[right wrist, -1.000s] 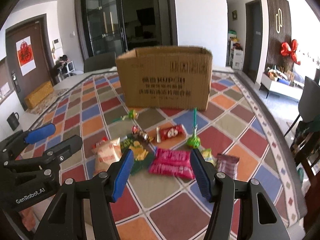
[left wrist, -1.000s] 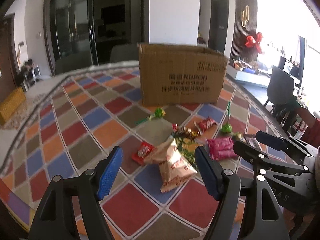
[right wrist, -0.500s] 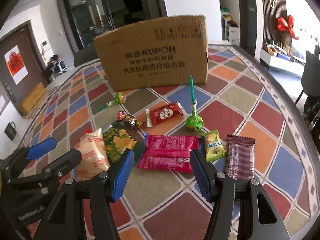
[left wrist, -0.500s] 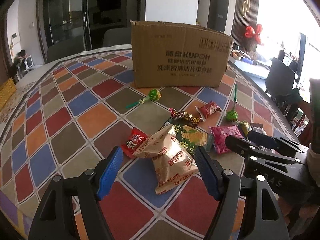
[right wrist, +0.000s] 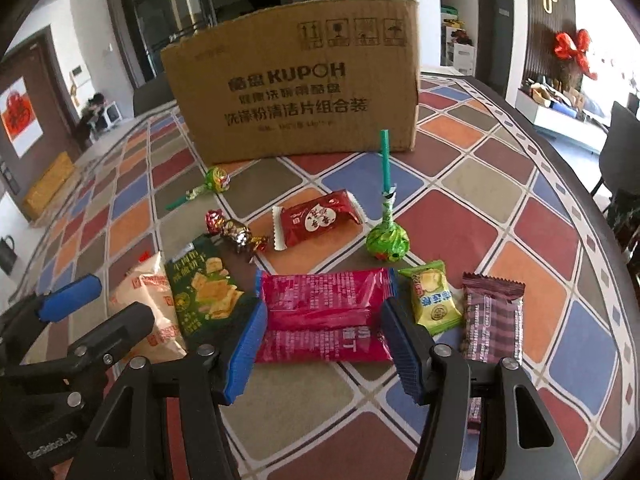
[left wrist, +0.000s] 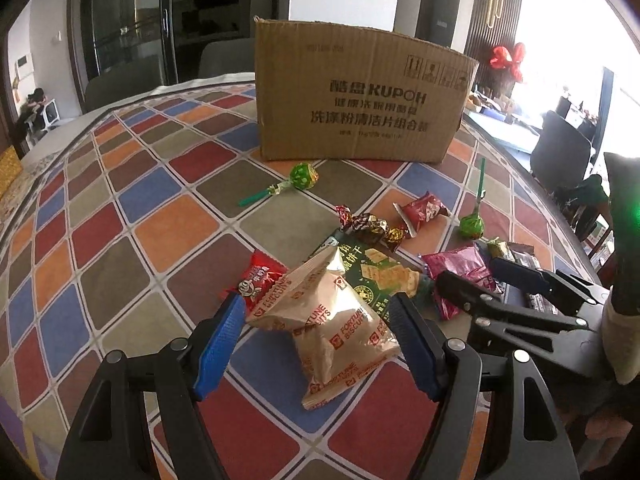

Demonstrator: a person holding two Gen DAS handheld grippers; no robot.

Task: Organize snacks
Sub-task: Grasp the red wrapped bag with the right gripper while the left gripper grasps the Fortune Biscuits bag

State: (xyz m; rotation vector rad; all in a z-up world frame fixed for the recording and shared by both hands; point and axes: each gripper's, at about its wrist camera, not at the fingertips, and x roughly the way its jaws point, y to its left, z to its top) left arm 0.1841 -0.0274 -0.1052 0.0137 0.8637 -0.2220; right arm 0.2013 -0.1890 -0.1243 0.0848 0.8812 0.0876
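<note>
Your snacks lie in 1 loose cluster on the checked tablecloth (right wrist: 480,216), in front of the closed side of the cardboard box (right wrist: 296,92), none yet picked up. Item 1: tan biscuit bag (left wrist: 324,320), puffy, nearest you on the left, overlapping item 2, the green cracker bag (right wrist: 204,292). Item 3: pink packet (right wrist: 324,312), flat, at the middle. Item 4: small green sachet (right wrist: 434,298), just right of it. Item 5: brown striped bar (right wrist: 492,328), furthest right. Item 6: red wafer pack (right wrist: 316,220). Item 7: foil candies (right wrist: 236,232), 3 or so bunched together. Items 8 and 9: 2 green lollipops, one (right wrist: 388,240) behind the pink packet with its stick pointing at the box, one (left wrist: 304,176) closer to the box. Item 10: small red pack (left wrist: 258,280), half under the biscuit bag. Your left gripper (left wrist: 316,340) stands wide, its blue pads on either side of the biscuit bag and not pressing it. Your right gripper (right wrist: 324,344) is opening, with the near end of the pink packet between its jaws and no pad on it. Step in hand, by my reading: the approach for a first pick with each hand. Next, you would need to lower until the pads bracket each pack, then close gently; the biscuit bag looks air-filled and may squirm, and the pink packet lies flat, so get a pad under or against an edge. The box opening is out of view; expect to lift over its rim.
</note>
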